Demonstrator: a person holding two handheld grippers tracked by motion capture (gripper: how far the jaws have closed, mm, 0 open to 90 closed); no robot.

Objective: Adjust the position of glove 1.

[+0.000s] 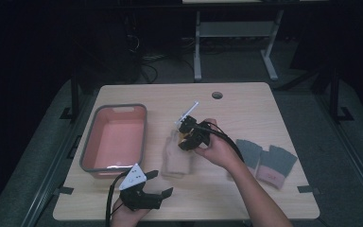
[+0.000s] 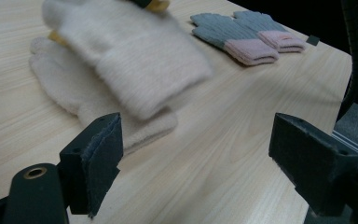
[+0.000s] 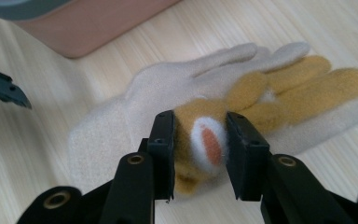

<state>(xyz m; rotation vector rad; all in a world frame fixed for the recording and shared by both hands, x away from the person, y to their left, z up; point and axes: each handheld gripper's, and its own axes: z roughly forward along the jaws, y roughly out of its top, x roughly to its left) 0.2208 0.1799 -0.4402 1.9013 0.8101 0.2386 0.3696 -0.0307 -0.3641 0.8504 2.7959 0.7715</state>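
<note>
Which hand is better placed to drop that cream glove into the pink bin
Right. Its tongs already clamp the upper cream glove, lifted over its mate. The left tongs stand open near the pink bin.

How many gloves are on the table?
4: two grey-and-pink gloves lying at the right, one cream glove flat mid-table, and one cream-and-mustard glove gripped above it by the right hand-held gripper.

Dim room, grey floor point(image 1: 38, 156), white-legged desk point(image 1: 231, 33) behind wooden table point(image 1: 246, 101).
</note>
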